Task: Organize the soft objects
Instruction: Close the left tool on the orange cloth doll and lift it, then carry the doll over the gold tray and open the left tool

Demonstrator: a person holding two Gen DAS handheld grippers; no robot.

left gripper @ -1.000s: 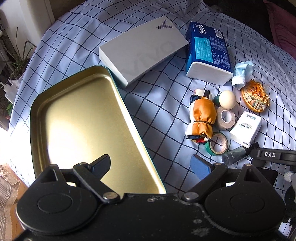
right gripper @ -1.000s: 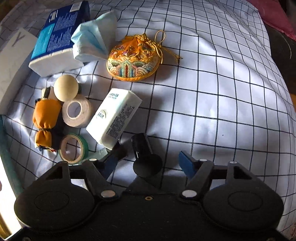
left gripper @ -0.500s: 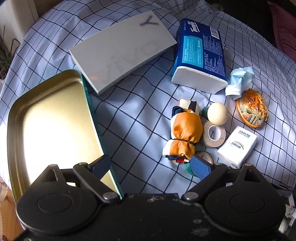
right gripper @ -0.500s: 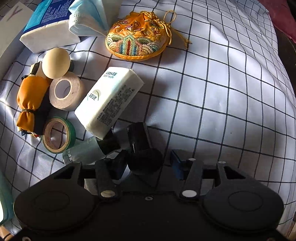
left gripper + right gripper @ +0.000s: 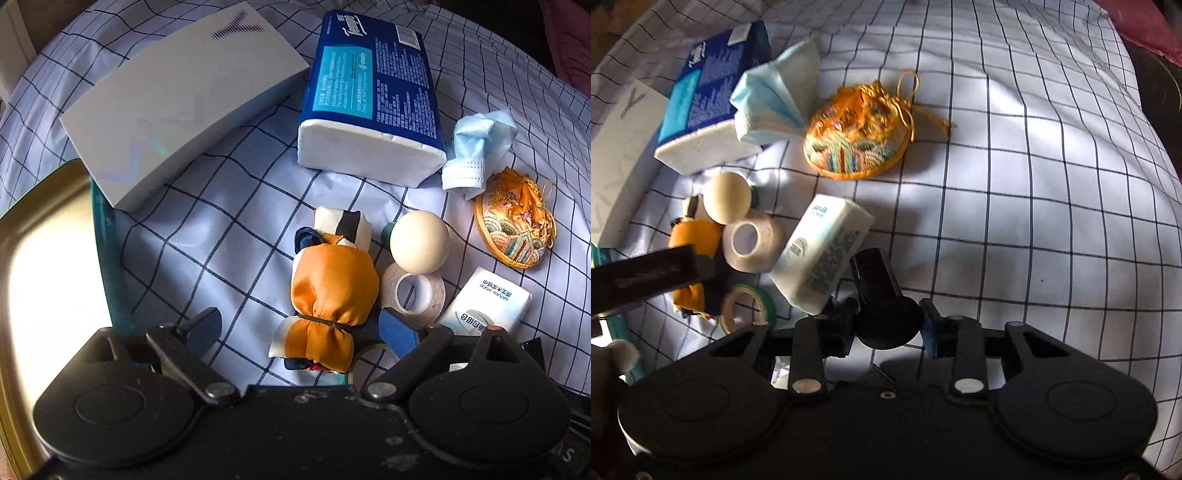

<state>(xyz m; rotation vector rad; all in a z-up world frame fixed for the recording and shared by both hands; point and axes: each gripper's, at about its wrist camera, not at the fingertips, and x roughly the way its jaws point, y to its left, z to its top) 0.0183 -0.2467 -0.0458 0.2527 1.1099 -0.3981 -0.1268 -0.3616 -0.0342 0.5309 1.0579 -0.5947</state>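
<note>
An orange satin pouch [image 5: 332, 291] lies on the checked cloth between my left gripper's [image 5: 303, 328] open fingers; it also shows in the right wrist view [image 5: 696, 236]. An embroidered orange pouch [image 5: 858, 146], a blue face mask [image 5: 772, 107], a small white tissue pack [image 5: 822, 254] and a big blue tissue pack [image 5: 369, 96] lie around it. My right gripper [image 5: 888, 323] is shut on a black round-ended object [image 5: 882, 299] just above the cloth, right of the small tissue pack.
A gold tray [image 5: 40, 258] sits at the left. A white box [image 5: 177, 99] lies behind it. A cream ball [image 5: 419, 242], a white tape roll [image 5: 413, 295] and a green tape roll [image 5: 748, 306] lie by the orange pouch.
My left gripper moved right from over the tray to straddle the orange satin pouch. My right gripper closed on the black object.
</note>
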